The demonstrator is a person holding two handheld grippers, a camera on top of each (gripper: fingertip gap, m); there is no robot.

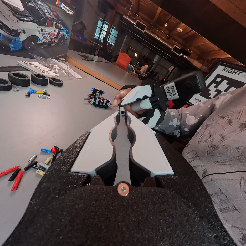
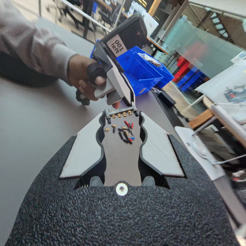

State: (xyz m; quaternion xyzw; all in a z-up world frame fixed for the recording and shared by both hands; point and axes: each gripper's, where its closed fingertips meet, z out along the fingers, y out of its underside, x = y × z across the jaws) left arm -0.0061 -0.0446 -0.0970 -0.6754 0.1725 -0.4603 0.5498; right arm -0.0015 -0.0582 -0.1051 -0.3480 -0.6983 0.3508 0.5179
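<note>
My left gripper (image 1: pixel 122 115) is shut on a grey beam (image 1: pixel 122 112), seen end-on at its fingertips. In the right wrist view the beam (image 2: pixel 120 111) lies crosswise, with several tan pins along it and a black pin at each end, held at one end by the left gripper (image 2: pixel 133 104). My right gripper (image 2: pixel 121 115) is open and empty, its fingertips just short of the beam and either side of it. It also shows in the left wrist view (image 1: pixel 120 105), just beyond the left fingertips. Both are above the grey table (image 1: pixel 40 126).
Loose red, black, tan and blue pins (image 1: pixel 33 163) lie on the table, also seen below the beam (image 2: pixel 124 131). A small built assembly (image 1: pixel 99 100), several black tyres (image 1: pixel 19 78), small parts (image 1: pixel 38 92), sticker sheets (image 1: pixel 38 68) and the set's box (image 1: pixel 33 26) lie farther off. A blue bin (image 2: pixel 143 71) stands behind. My two grippers' fingertips are within a few centimetres of each other.
</note>
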